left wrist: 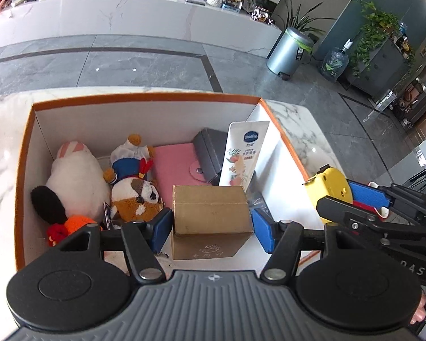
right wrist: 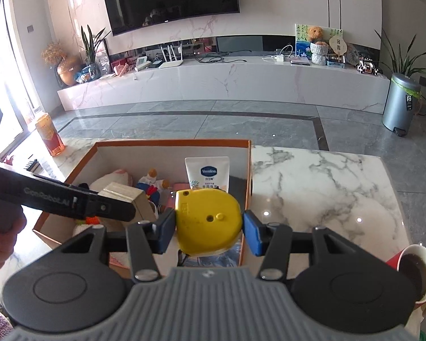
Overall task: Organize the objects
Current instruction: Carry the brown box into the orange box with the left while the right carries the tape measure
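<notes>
An orange-rimmed white box (left wrist: 144, 97) stands on the marble table. My left gripper (left wrist: 210, 228) is shut on a brown cardboard box (left wrist: 211, 213) and holds it over the box's inside. My right gripper (right wrist: 208, 228) is shut on a yellow tape measure (right wrist: 207, 221) above the box's right wall (right wrist: 248, 170); it also shows in the left wrist view (left wrist: 326, 187). Inside lie plush toys (left wrist: 133, 187), a pink pouch (left wrist: 176, 167), a grey case (left wrist: 210, 150) and a white lotion tube (left wrist: 242, 156).
A red cup of dark liquid (right wrist: 417, 270) stands on the table at my right. An orange bottle (right wrist: 48, 137) stands at the table's far left. A grey bin (right wrist: 399, 103) stands on the floor beyond.
</notes>
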Demonstrator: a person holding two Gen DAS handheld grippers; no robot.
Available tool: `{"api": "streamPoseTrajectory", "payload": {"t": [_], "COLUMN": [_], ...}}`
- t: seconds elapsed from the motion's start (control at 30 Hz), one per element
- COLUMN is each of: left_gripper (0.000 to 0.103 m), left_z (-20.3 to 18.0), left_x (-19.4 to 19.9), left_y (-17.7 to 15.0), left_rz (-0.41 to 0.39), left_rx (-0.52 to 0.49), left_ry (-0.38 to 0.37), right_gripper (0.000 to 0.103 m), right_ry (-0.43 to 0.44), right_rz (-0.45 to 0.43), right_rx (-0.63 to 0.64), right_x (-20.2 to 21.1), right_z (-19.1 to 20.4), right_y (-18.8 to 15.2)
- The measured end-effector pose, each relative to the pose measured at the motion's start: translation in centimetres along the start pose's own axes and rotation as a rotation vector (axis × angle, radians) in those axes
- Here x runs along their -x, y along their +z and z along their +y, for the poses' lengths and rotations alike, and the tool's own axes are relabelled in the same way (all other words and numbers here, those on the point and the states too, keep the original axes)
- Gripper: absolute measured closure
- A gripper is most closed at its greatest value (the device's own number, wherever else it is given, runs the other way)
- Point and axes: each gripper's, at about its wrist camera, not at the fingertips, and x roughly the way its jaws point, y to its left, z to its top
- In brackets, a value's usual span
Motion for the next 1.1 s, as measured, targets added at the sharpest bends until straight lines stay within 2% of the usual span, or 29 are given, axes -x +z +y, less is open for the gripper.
{"api": "streamPoseTrajectory", "payload": {"t": [0.13,0.37,0.53,0.7,1.1], "left_gripper": [0.032,0.031,0.031,0.031,0.029], "left_z": [1.0,1.3,1.5,1.0,2.4], "left_x": [-2.6,-4.3,-4.5,-4.7,-4.5], "left_y": [0.1,0.1,-0.1,-0.8,-0.4], "left_rz": [0.062,0.127,0.093,0.062,0.099], "left_rx": [0.037,0.074,0.136,0.134,0.188], "left_ry": [0.008,0.048,0.065,0.106,0.035], "right_gripper": [0.050,0.050,0.050,0.050,0.050], "right_ry": [0.008,-0.014,-0.019,-0.023,-0.030], "right_rz": [0.025,0.023,0.025,0.045,0.065], "right_rx": [0.017,0.063,0.089,0.107,0.117], "right_x": [-1.6,-3.0,-3.4,-3.7,-3.5], "right_z": [0.4,0.8,0.9,0.9,1.2], "right_y": [0.1,0.7,0.7,0.4,-0.2]}}
